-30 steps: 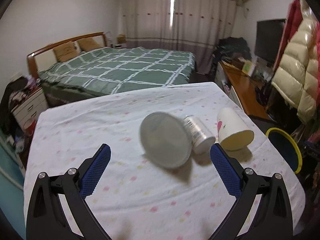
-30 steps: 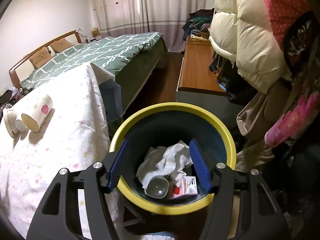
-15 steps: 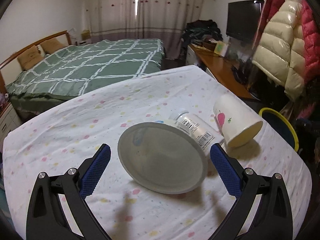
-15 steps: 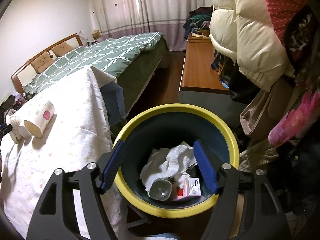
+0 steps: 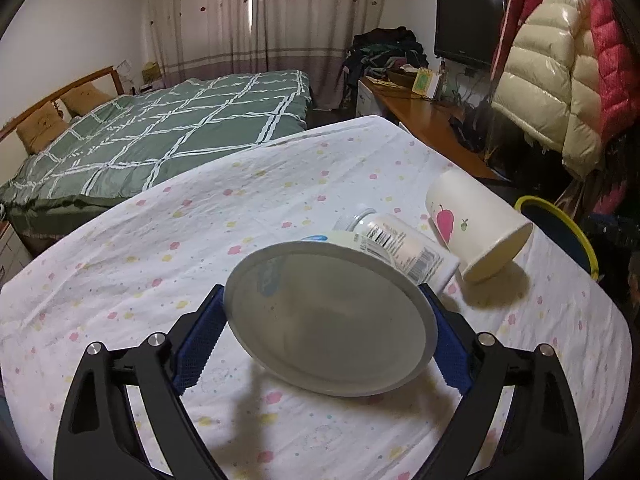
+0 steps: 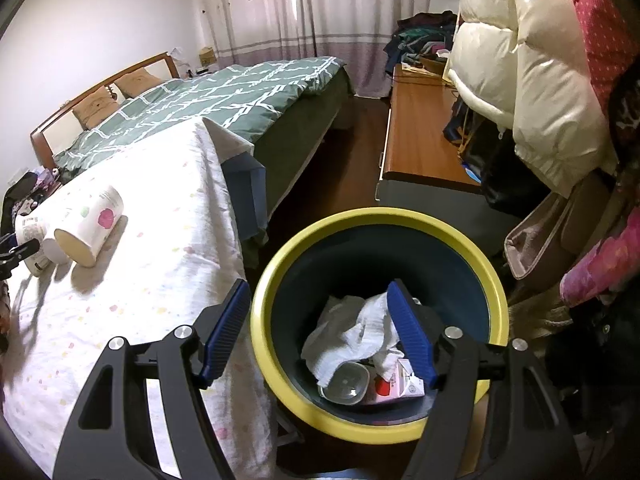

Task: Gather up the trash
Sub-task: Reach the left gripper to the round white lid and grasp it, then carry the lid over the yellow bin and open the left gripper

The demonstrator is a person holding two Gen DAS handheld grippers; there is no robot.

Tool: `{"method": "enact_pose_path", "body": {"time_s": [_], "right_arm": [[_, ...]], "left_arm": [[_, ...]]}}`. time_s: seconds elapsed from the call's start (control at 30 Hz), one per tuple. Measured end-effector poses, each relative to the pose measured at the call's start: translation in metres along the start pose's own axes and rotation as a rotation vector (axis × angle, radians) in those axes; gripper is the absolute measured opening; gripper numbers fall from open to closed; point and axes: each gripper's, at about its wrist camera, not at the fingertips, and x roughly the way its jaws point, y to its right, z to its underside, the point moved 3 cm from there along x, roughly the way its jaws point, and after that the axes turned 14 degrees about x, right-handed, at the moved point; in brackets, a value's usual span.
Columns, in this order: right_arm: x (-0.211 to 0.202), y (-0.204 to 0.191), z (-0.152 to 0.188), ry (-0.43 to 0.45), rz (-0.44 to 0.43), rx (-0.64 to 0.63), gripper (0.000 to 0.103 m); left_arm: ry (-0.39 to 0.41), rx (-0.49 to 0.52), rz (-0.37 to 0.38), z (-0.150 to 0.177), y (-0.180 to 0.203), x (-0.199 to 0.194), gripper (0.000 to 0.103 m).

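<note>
A round tub [image 5: 332, 320] lies on its side on the flowered tablecloth [image 5: 160, 260], its grey flat face towards me. My left gripper [image 5: 320, 292] is closing on it, and both blue pads [image 5: 196, 344] meet its rim, left and right. A labelled plastic bottle [image 5: 396, 244] and a paper cup [image 5: 476, 228] with a pink heart lie on their sides just behind it. My right gripper [image 6: 318, 286] hangs open over the yellow-rimmed bin [image 6: 376, 216] with nothing between its fingers. White tissue [image 6: 352, 336], a clear cup and a small carton lie in the bin.
The bin [image 5: 560, 216] stands on the floor off the table's right edge. Padded jackets [image 6: 532, 80] hang close on the right above it. Beyond are a wooden bench [image 6: 420, 136] and a green bed [image 5: 180, 136]. The cup [image 6: 90, 228] and bottle [image 6: 30, 232] also show in the right wrist view.
My left gripper came forward and down onto the tub, and its jaws narrowed until the pads reached the rim. The right gripper's jaws widened a little and it shifted slightly over the bin.
</note>
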Motion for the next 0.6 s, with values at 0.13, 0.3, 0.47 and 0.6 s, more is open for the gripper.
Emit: {"method": "enact_pose_path", "body": {"time_s": [0.13, 0.3, 0.47, 0.6], "right_arm": [[-0.007, -0.004, 0.000, 0.005, -0.017, -0.003, 0.067], [-0.020, -0.006, 0.001, 0.017, -0.043, -0.025, 0.067], [-0.036, -0.007, 0.006, 0.021, -0.060, -0.075, 0.067], [-0.051, 0.002, 0.014, 0.020, -0.073, -0.105, 0.067]], "left_arm": [[-0.009, 0.028, -0.032, -0.003, 0.007, -0.009, 0.090], [-0.012, 0.040, -0.078, -0.007, 0.018, -0.036, 0.090], [-0.016, 0.056, -0.119, -0.013, 0.042, -0.067, 0.090], [-0.021, 0.076, -0.120, -0.020, 0.073, -0.087, 0.090]]}}
